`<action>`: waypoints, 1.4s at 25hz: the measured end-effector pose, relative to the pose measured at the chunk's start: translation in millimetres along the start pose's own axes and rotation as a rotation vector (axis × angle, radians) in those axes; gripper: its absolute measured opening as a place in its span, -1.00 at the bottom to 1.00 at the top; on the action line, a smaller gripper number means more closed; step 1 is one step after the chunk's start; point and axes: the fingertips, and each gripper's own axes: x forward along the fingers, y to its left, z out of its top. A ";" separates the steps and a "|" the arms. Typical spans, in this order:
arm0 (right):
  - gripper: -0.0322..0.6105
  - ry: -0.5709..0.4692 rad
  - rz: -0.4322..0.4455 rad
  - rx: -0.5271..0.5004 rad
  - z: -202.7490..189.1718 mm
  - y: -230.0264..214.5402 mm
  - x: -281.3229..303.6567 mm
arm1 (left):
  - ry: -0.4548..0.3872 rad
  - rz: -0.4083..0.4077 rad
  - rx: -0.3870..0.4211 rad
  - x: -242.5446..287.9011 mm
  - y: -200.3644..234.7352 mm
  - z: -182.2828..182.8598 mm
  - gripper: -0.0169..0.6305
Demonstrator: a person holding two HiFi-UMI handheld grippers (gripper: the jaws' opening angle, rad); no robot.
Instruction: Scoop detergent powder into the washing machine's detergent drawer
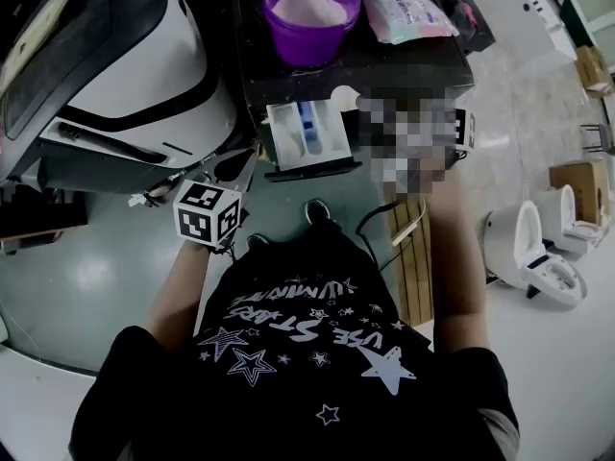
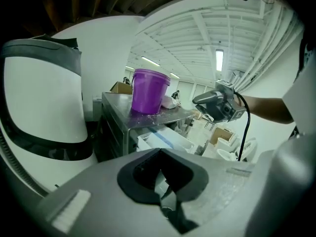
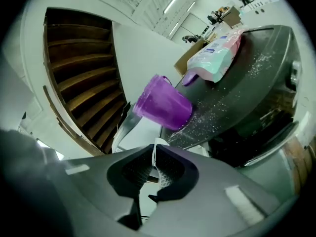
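Your left tongs are closed down to a slit with nothing in them. Your right tongs are the same, pads almost touching with only a pale line of background between. I judge the scooping not yet begun.

In the head view the purple bucket stands upright at 12 o'clock on the dark worktop, well filled with pale detergent powder. The detergent pouch lies flat just beside it at 1 o'clock. The detergent drawer is pulled out below the worktop's front edge, at 6 o'clock from the bucket. Its compartments face upward and its blue divider runs 12 to 6, toward you.

In the right gripper view a small purple rounded thing pokes out between pouch and bucket. It may be the scoop, though it is too small to be sure.

Everything you need lies toward 12 o'clock from both tongs, above the drawer. Your right tongs hang about the drawer's 3 o'clock end, close under the pouch and that purple thing. Your left tongs hang at about 7 o'clock from the drawer, farther from the bucket. So the right is nearer for the pickup, and it has to open first. Grains scattered on the worktop suggest the short carry from bucket to drawer spills easily.
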 end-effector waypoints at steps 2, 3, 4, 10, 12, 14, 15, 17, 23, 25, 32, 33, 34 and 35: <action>-0.78 0.009 -0.083 -0.031 -8.4 -18.1 -1.6 | 0.006 -0.001 0.001 0.6 -1.8 -1.7 -0.94; -0.78 0.008 -0.111 -0.036 -12.3 -24.4 -1.2 | 0.008 -0.001 0.001 0.6 -2.3 -2.3 -0.94; -0.78 0.004 -0.129 -0.046 -15.6 -28.5 0.2 | 0.010 0.001 0.001 0.5 -2.7 -3.0 -0.94; -0.78 -0.003 -0.194 -0.240 -22.7 -41.1 8.5 | 0.018 0.013 -0.001 -0.7 -5.4 -7.2 -0.94; -0.78 0.002 -0.214 -0.315 -22.7 -43.2 11.6 | 0.018 0.017 -0.003 -1.3 -5.7 -7.4 -0.94; -0.78 0.019 -0.234 -0.392 -24.5 -44.4 15.3 | 0.016 0.022 -0.005 -2.0 -5.1 -6.8 -0.94; -0.78 0.031 -0.246 -0.426 -25.8 -45.7 16.9 | 0.015 0.026 -0.006 -2.2 -4.8 -6.2 -0.94; -0.79 0.050 -0.271 -0.479 -28.3 -48.8 19.3 | 0.012 0.031 -0.005 -2.9 -4.4 -5.1 -0.94; -0.79 0.117 -0.331 -0.608 -40.2 -61.1 26.2 | 0.008 0.042 -0.008 -4.5 -4.1 -5.8 -0.94; -0.79 0.149 -0.347 -0.659 -45.9 -65.5 29.0 | 0.009 0.045 -0.009 -5.2 -3.8 -6.2 -0.94; -0.79 0.213 -0.397 -0.851 -53.0 -73.6 35.3 | 0.010 0.057 -0.013 -6.4 -2.7 -7.1 -0.94; -0.79 0.226 -0.404 -0.882 -54.0 -74.8 36.0 | 0.010 0.058 -0.014 -6.5 -2.2 -7.3 -0.94; -0.79 0.237 -0.409 -0.913 -55.0 -75.5 36.9 | 0.010 0.059 -0.015 -6.6 -1.7 -7.5 -0.94; -0.78 0.244 -0.410 -0.941 -56.0 -75.3 37.8 | 0.011 0.060 -0.016 -6.6 -1.2 -7.7 -0.94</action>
